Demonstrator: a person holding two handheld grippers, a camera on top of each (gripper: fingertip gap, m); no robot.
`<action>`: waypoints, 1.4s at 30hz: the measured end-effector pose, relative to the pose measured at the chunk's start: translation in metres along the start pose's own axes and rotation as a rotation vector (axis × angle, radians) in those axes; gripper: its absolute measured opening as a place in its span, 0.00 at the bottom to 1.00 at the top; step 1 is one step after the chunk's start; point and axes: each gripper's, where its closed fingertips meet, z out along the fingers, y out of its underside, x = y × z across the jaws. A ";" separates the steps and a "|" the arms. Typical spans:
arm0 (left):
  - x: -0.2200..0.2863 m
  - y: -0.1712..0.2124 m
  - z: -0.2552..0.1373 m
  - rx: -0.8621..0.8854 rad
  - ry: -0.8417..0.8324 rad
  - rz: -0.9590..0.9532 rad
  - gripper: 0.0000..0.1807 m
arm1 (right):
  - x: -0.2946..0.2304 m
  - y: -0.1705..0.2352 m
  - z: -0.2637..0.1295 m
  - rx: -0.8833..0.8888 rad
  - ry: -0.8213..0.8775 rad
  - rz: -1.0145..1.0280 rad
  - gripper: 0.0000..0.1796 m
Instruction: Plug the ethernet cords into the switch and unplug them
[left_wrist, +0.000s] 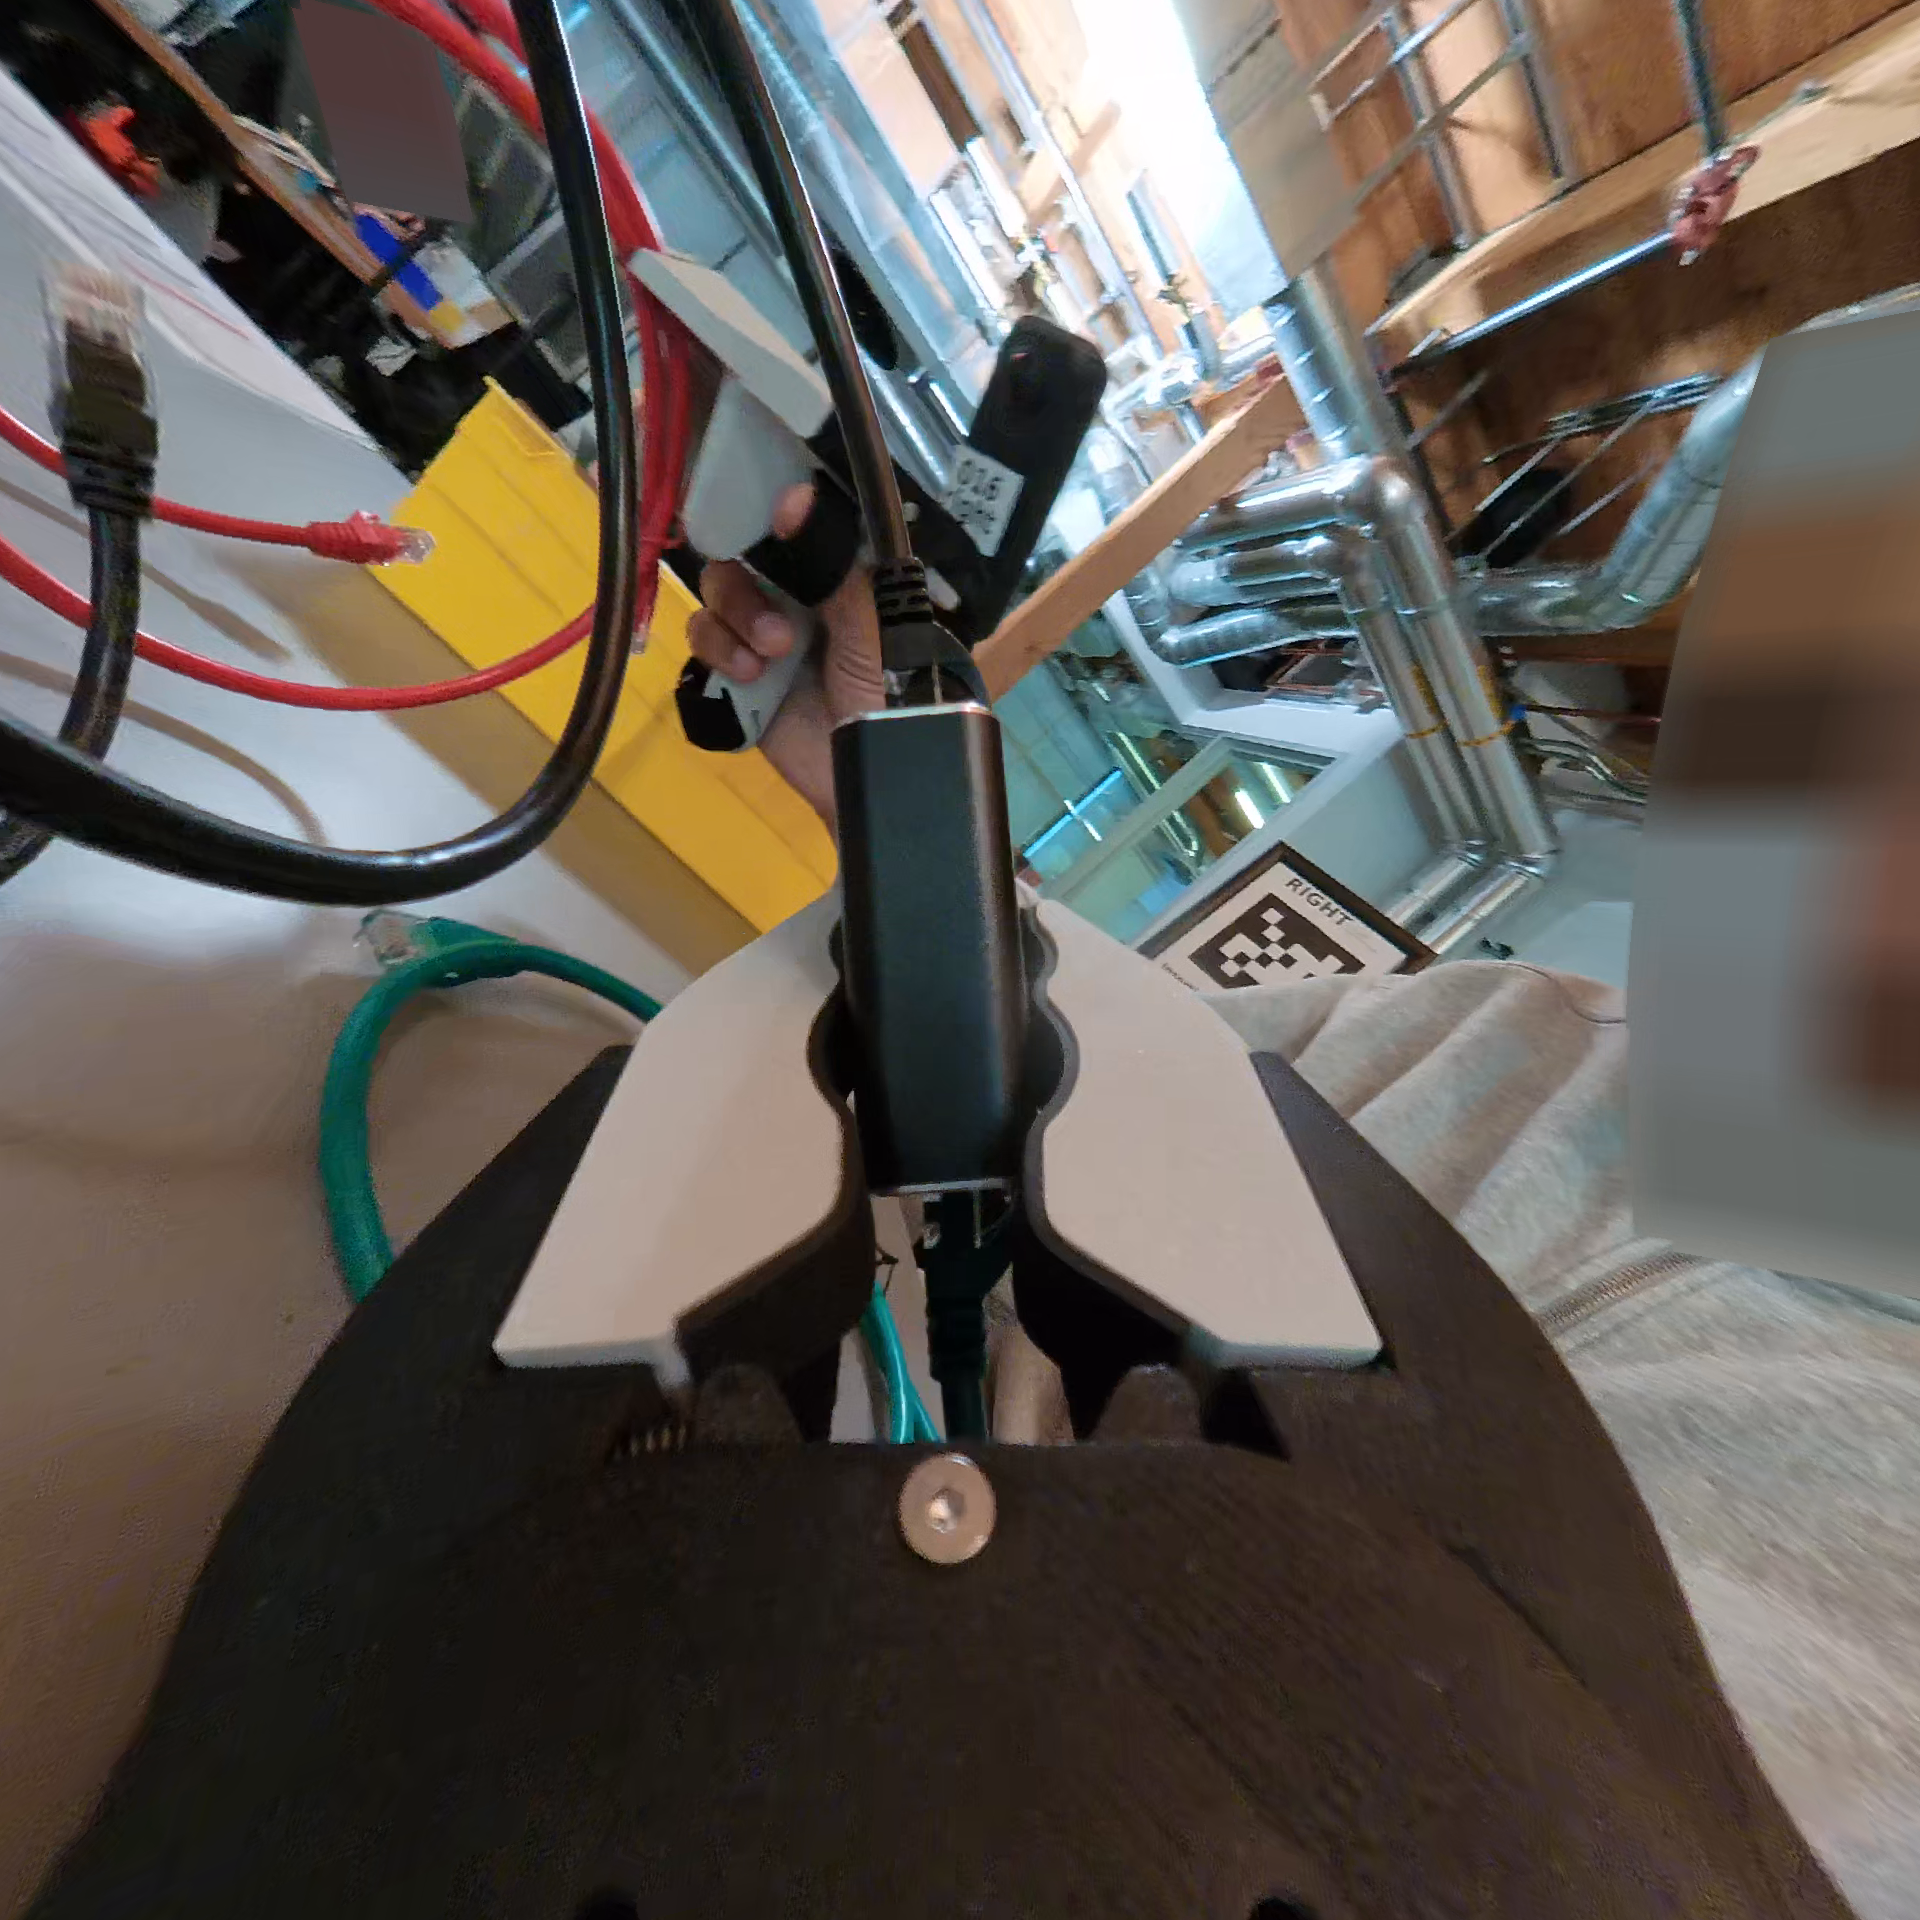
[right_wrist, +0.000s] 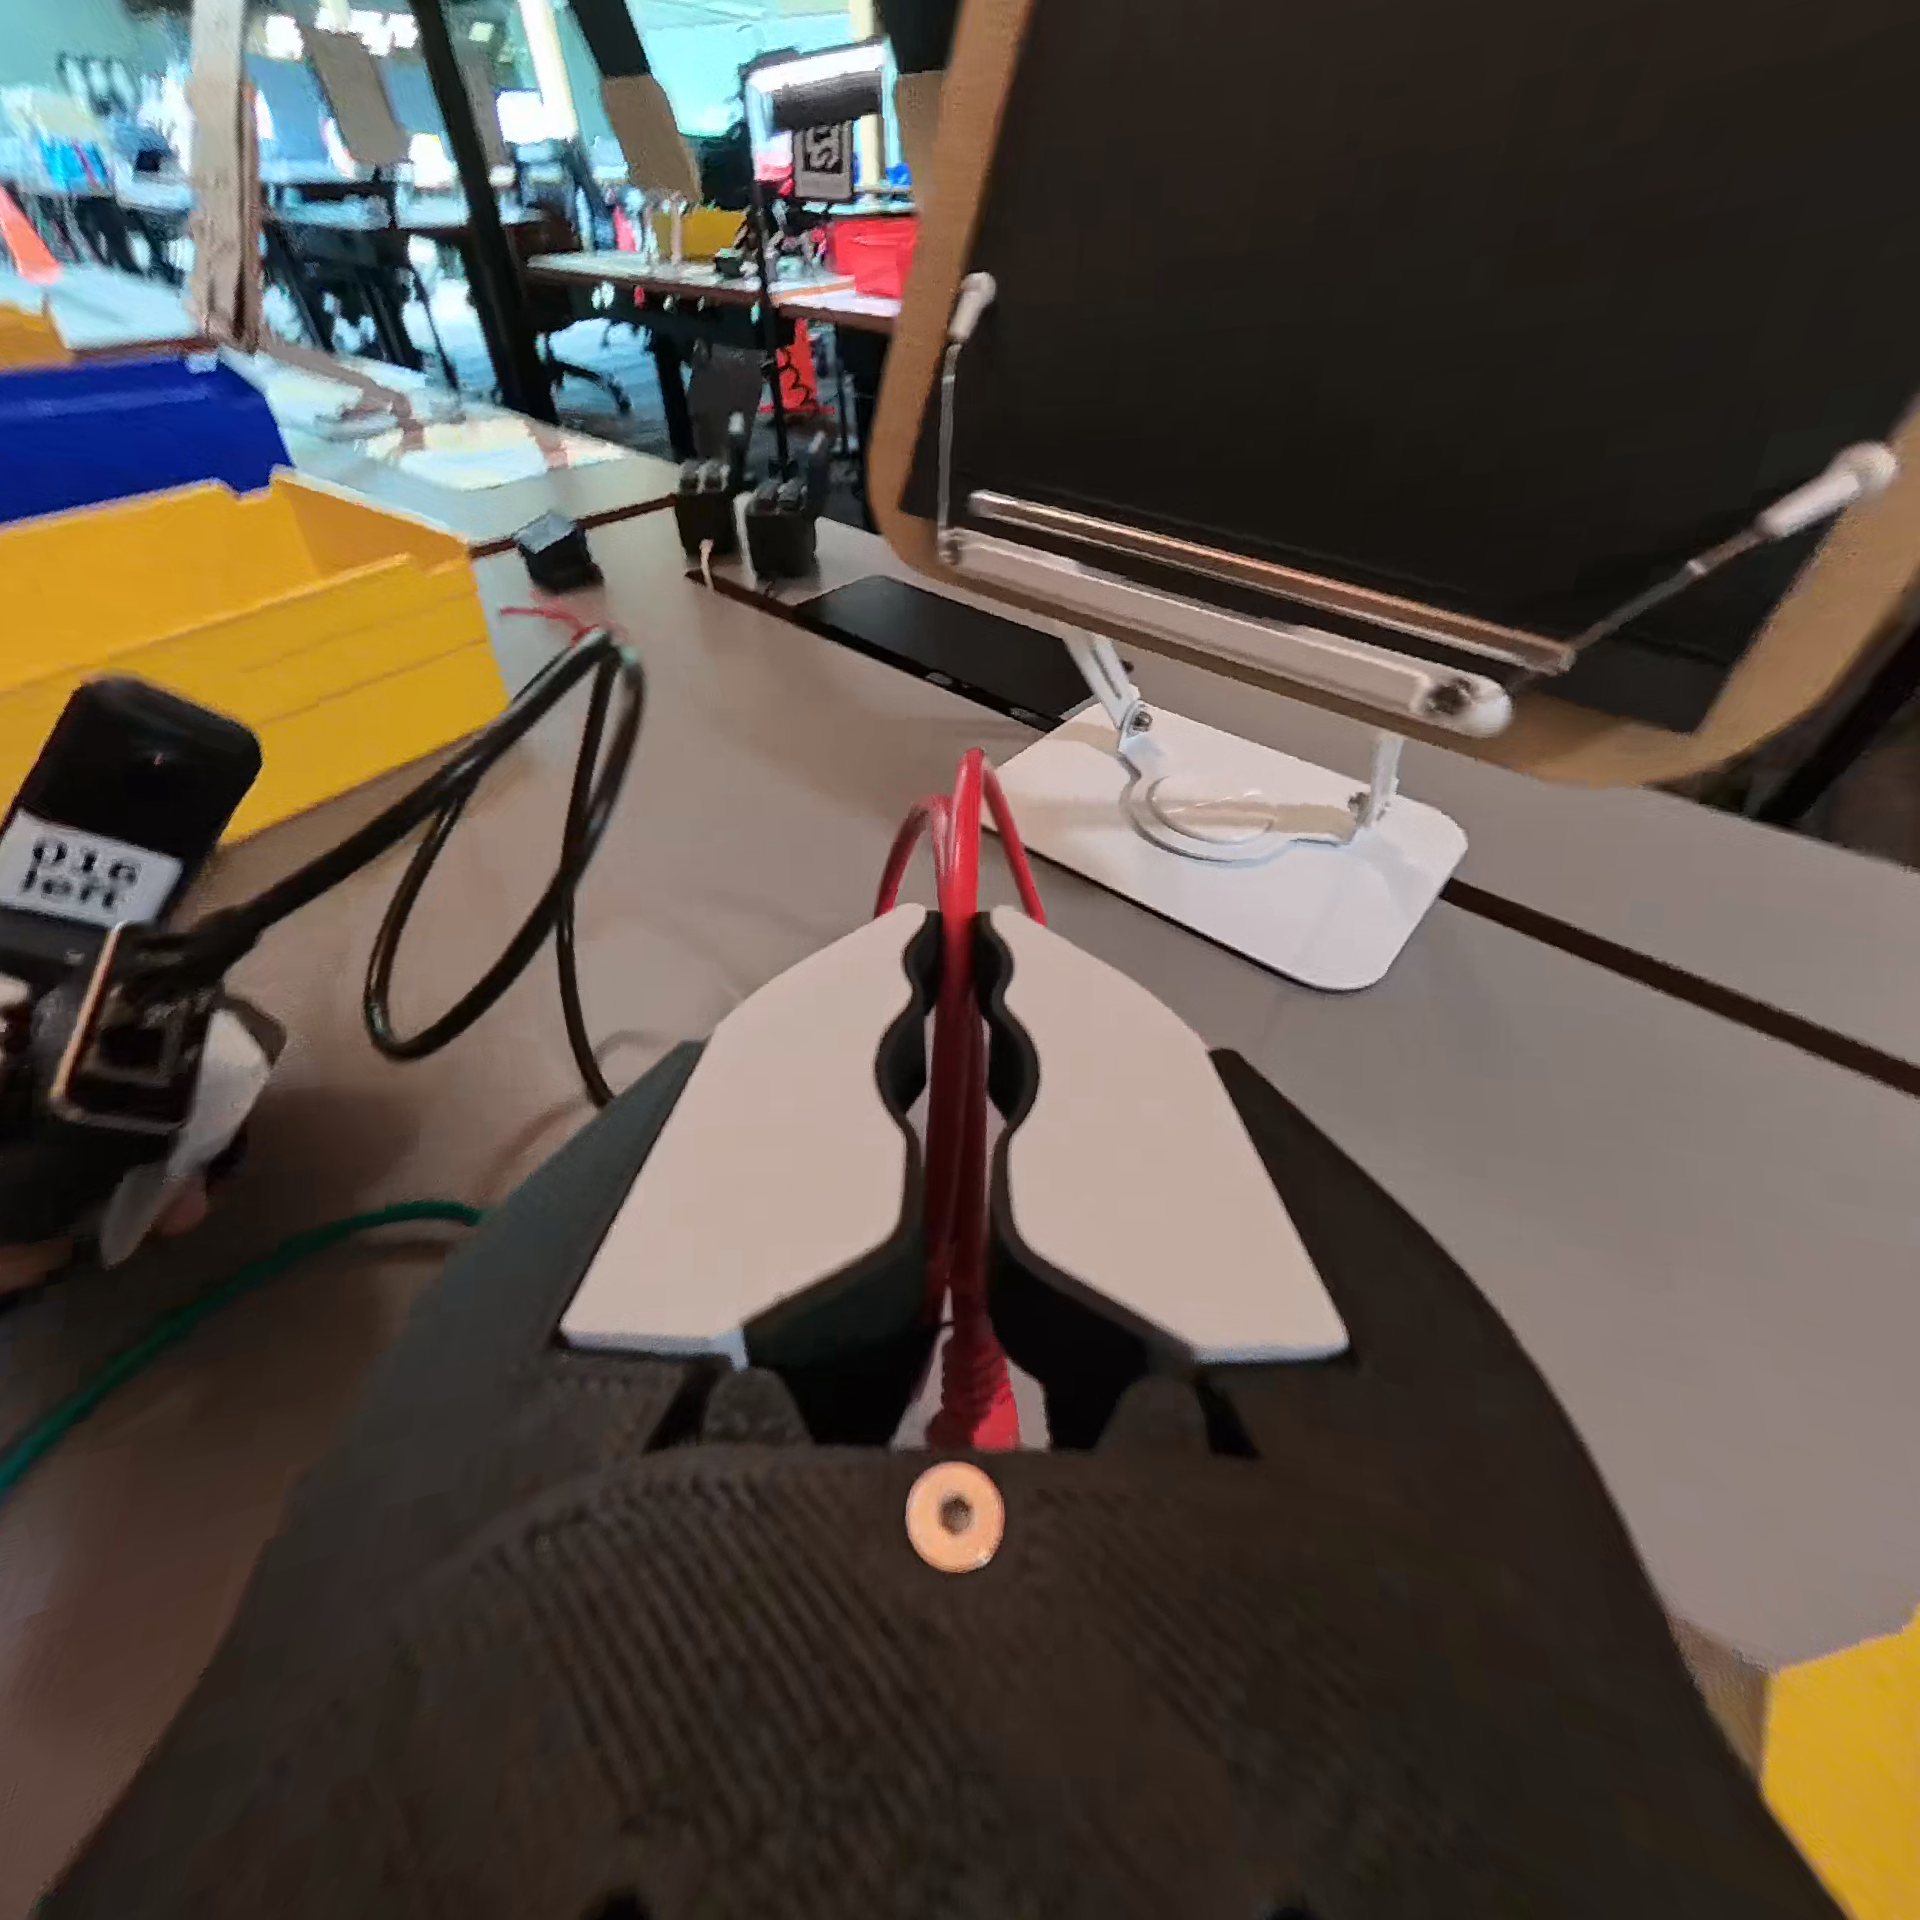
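Note:
My left gripper (left_wrist: 930, 935) is shut on a small black switch (left_wrist: 920, 831) and holds it upright above the table. A black ethernet cord (left_wrist: 904, 603) is plugged into its far end, and another black plug (left_wrist: 961, 1278) sits at its near end. My right gripper (right_wrist: 961, 925) is shut on a thin red ethernet cord (right_wrist: 961, 831) that loops up past the fingertips; its red boot lies between the fingers. The switch (right_wrist: 120, 1029) also shows at the left edge of the right wrist view, with an open port facing me. A loose black plug (left_wrist: 104, 416) hangs at the left.
A loose red plug (left_wrist: 364, 540) and a green cord (left_wrist: 353, 1091) lie on the grey table. A yellow bin (right_wrist: 229, 603) and a blue bin (right_wrist: 125, 426) stand at the left. A dark screen on a white stand (right_wrist: 1247, 862) is ahead on the right. A person's beige sleeve (left_wrist: 1507, 1247) is close by.

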 end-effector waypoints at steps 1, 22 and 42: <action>0.001 0.000 0.000 -0.001 0.005 0.005 0.15 | 0.008 -0.001 -0.003 0.019 0.015 0.043 0.03; -0.008 -0.007 -0.004 0.052 -0.032 -0.037 0.14 | 0.105 -0.061 -0.356 0.372 0.712 0.064 0.03; -0.013 -0.005 -0.003 0.038 -0.086 -0.007 0.15 | 0.053 0.084 -0.238 -0.184 0.364 -0.045 0.26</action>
